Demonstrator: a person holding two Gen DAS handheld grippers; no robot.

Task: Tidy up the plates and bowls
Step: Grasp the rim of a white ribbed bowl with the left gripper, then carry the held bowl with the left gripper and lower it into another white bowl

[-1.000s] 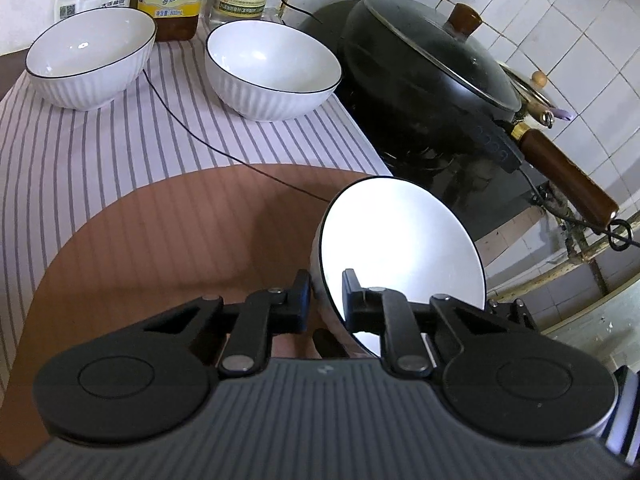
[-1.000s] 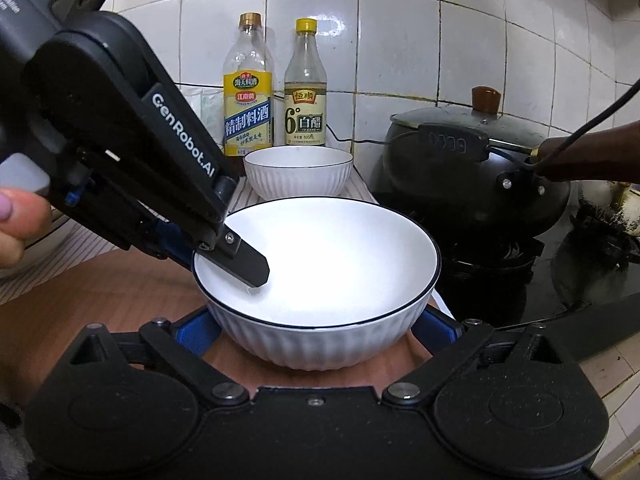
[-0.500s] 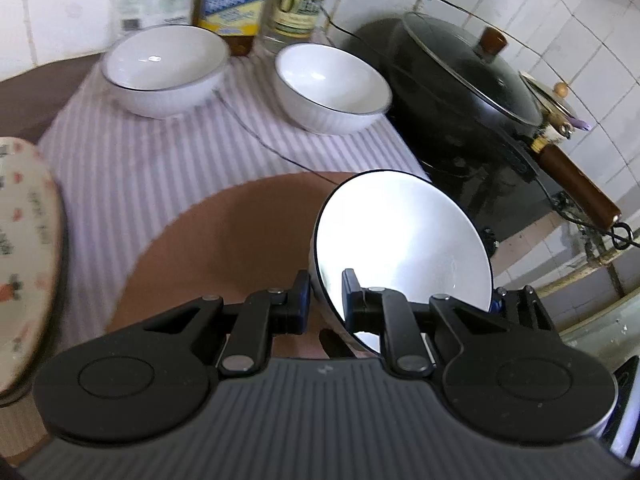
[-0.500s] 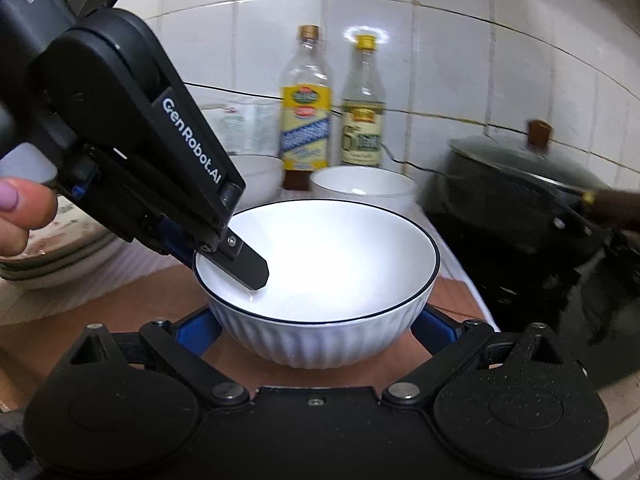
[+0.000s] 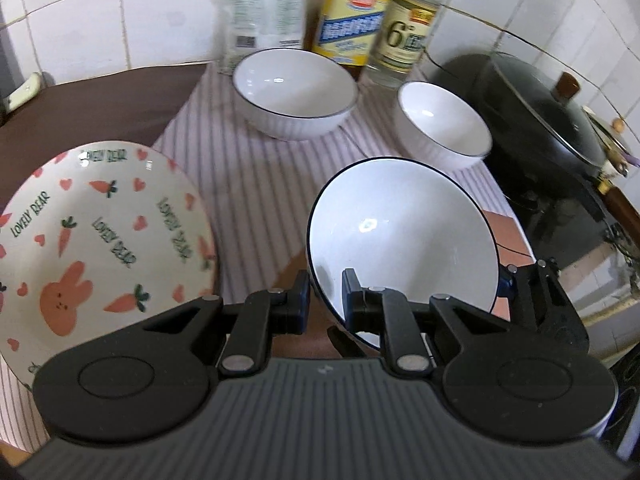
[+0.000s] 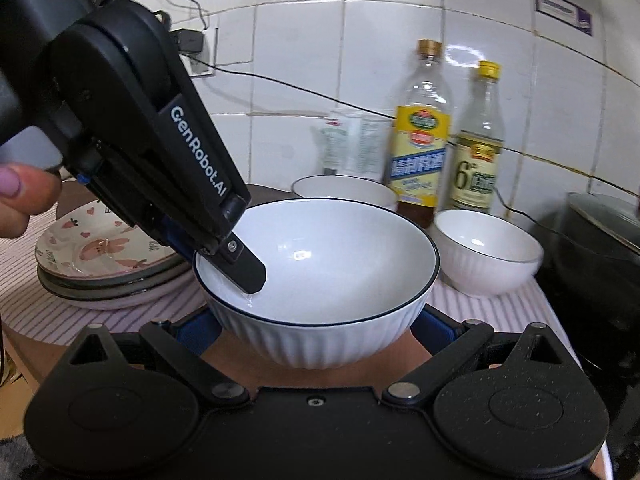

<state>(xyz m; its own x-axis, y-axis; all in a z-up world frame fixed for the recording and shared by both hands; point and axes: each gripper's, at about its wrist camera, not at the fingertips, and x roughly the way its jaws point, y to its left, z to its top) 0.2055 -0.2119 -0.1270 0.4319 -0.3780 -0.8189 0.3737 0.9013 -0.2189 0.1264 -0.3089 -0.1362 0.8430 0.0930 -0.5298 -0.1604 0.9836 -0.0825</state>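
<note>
left gripper (image 5: 325,298): clamped on near rim of white ribbed bowl (image 6: 320,280), steadying it | right gripper (image 6: 316,326): cradles bowl's sides | bowl aloft over counter, likely bound for matching bowl (image 5: 295,92)
</note>
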